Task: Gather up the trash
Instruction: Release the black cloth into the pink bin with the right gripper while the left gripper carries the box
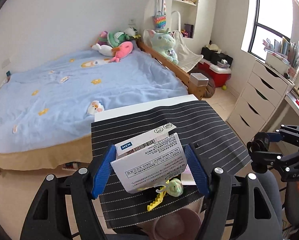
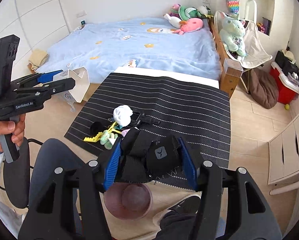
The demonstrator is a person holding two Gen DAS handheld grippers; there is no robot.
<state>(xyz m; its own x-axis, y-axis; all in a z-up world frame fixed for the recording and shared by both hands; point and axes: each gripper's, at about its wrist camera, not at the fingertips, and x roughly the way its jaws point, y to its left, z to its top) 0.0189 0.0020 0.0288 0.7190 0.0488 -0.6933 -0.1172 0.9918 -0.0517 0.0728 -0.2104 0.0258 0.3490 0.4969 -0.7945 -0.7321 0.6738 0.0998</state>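
My left gripper [image 1: 150, 158] is shut on a white cardboard box [image 1: 149, 160] printed "MEN", held above the striped mat; it also shows in the right wrist view [image 2: 75, 84], out to the left of the table. My right gripper [image 2: 149, 150] is shut on a black fabric piece [image 2: 151, 156] with a small logo, held above a pink bin [image 2: 129, 202] on the floor. On the black striped mat [image 2: 179, 104] lie a crumpled white tissue [image 2: 122, 115], a yellow clip [image 2: 93, 137], a green plush bit [image 2: 107, 138] and a black tool [image 2: 143, 119].
A blue-covered bed [image 2: 149, 46] with plush toys lies behind the table. A wooden bed post [image 2: 230, 76], brown cushion [image 2: 263, 88] and red cooler [image 2: 285, 88] are to the right. White drawers [image 2: 289, 156] stand at right. A dark chair [image 2: 49, 160] is near left.
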